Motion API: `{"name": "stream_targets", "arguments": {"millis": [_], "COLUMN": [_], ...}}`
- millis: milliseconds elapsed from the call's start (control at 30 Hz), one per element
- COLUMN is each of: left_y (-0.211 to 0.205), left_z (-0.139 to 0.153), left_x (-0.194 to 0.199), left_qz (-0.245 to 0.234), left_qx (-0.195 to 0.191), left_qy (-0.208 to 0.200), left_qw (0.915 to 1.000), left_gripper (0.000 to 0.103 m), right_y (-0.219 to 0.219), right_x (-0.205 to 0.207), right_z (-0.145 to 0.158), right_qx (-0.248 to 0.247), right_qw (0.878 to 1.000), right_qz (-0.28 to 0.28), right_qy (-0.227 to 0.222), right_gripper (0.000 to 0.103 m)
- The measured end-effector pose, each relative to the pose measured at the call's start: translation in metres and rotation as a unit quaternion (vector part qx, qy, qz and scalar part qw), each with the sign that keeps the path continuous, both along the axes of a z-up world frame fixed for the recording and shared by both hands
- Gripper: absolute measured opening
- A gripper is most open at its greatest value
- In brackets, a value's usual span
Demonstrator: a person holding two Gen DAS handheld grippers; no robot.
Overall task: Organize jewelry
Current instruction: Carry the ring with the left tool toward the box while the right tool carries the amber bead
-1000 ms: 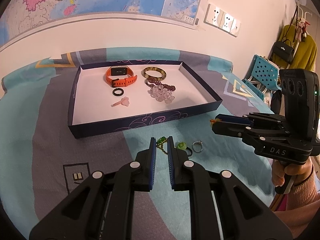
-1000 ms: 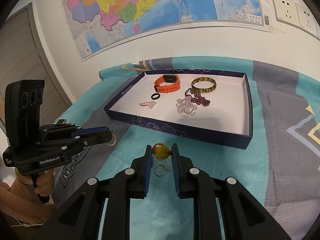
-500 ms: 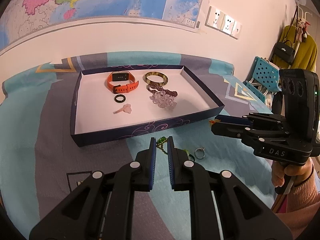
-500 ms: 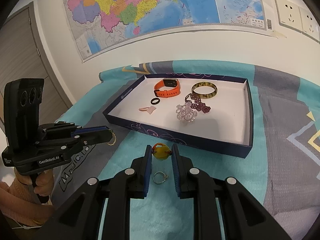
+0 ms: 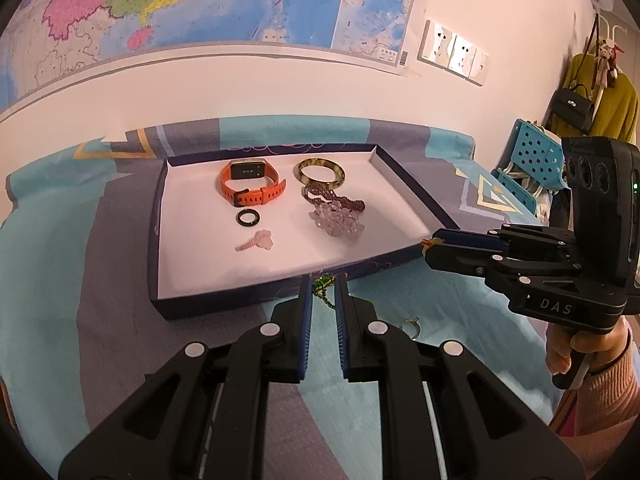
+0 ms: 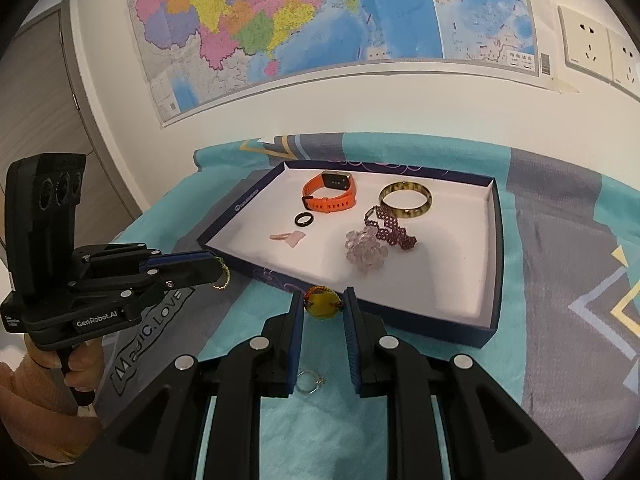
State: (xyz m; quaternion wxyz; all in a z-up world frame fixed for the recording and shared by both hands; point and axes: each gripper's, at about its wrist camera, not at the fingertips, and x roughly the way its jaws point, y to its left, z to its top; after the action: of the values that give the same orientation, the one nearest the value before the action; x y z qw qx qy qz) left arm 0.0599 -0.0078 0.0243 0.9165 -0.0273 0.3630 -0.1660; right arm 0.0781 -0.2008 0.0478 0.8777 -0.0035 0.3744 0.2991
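My left gripper (image 5: 323, 282) is shut on a thin green-and-gold chain (image 5: 325, 294) that dangles just before the tray's front wall. In the right wrist view, my right gripper (image 6: 323, 300) is shut on a yellow pendant with an orange cord (image 6: 322, 305), also close to the front wall. A dark blue tray (image 5: 240, 306) with a white floor holds an orange watch (image 5: 252, 190), a mottled bangle (image 5: 320, 172), a purple beaded bracelet, a clear crystal bracelet (image 5: 338, 222), a black ring (image 5: 248, 217) and a pink clip (image 5: 258, 240). A silver ring (image 6: 310, 382) lies on the cloth under the right gripper.
The tray rests on a teal and grey patterned cloth (image 6: 560, 260). A wall with a map stands right behind it. A blue perforated basket (image 5: 532, 160) and a hanging bag (image 5: 576, 104) are at the far right. A door (image 6: 40, 120) is at the left. A hand (image 5: 580, 348) grips each handle.
Both grippers have edged closer to the tray's front wall, each still carrying its piece. The silver ring stays on the cloth.
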Motion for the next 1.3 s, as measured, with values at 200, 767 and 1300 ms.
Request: {"name": "stream_targets", "arguments": {"millis": [200,767,1300], "left_y": [-0.001,0.001,0.002], "left_z": [0.001,0.002,-0.001], "left_x": [0.007,0.024,0.041], "left_qz": [0.003,0.013,0.019], "left_qx": [0.003,0.008,0.015], "left_qy": [-0.001,-0.001,0.003], "left_qw": [1.0000,0.9999,0.9997], "left_gripper": [0.012,0.012,0.012], "right_y": [0.000,0.009,0.018], "right_x": [0.010,0.028,0.043], "right_z": [-0.002,-0.001,-0.007], "right_qx": [-0.005,-0.014,-0.020], "right_qw": [1.000,1.000,1.000], "right_qz": [-0.006,0.000,0.005], "right_qy": [0.001,0.000,0.011], "right_gripper": [0.018,0.018,0.018]}}
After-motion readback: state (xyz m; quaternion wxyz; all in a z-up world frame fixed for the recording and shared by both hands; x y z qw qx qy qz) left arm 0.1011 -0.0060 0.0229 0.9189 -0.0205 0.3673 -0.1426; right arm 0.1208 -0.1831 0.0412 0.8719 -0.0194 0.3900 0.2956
